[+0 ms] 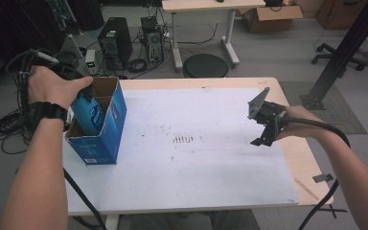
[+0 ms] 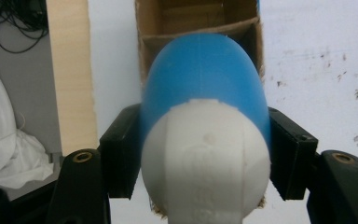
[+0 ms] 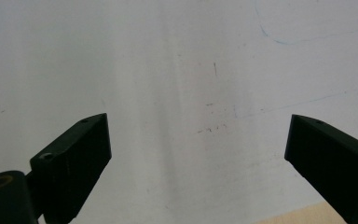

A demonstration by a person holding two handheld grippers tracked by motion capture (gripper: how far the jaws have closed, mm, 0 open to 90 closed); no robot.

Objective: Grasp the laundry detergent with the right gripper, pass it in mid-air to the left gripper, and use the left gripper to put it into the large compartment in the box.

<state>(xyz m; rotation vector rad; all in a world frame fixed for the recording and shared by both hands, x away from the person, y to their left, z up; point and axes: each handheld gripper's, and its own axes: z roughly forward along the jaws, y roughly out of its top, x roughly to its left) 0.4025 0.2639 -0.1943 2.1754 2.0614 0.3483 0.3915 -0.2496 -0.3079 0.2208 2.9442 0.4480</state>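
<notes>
Left claw (image 2: 205,154) first: its two black jaws are clamped on a bottle (image 2: 205,93), one on each flank, blue body and white cap end facing the camera in the left gripper view. The bottle points straight down into the open top of the box (image 2: 198,21), whose brown cardboard inside and a cross divider show just past the blue body. From the high view, the left hand (image 1: 52,86) sits over the near-top of the box (image 1: 117,112), and the bottle (image 1: 90,112) is partway inside it, blue with a printed label, leaning against the opening. The box is blue outside, upright, flaps open. Outward from the box: it stands on the white sheet (image 1: 196,172) that covers the worktop (image 1: 304,163), at the sheet's left edge, with dark smudges on the sheet just to its right, towards the middle. Over to the other side, well apart from the box, the right claw (image 1: 263,136) hangs above the sheet's right edge, grey plate on top, cable trailing back along the forearm. In the right gripper view its jaws stand wide apart with nothing between them, just the marked white sheet (image 3: 191,93) below and a sliver of wood at the bottom corner.
</notes>
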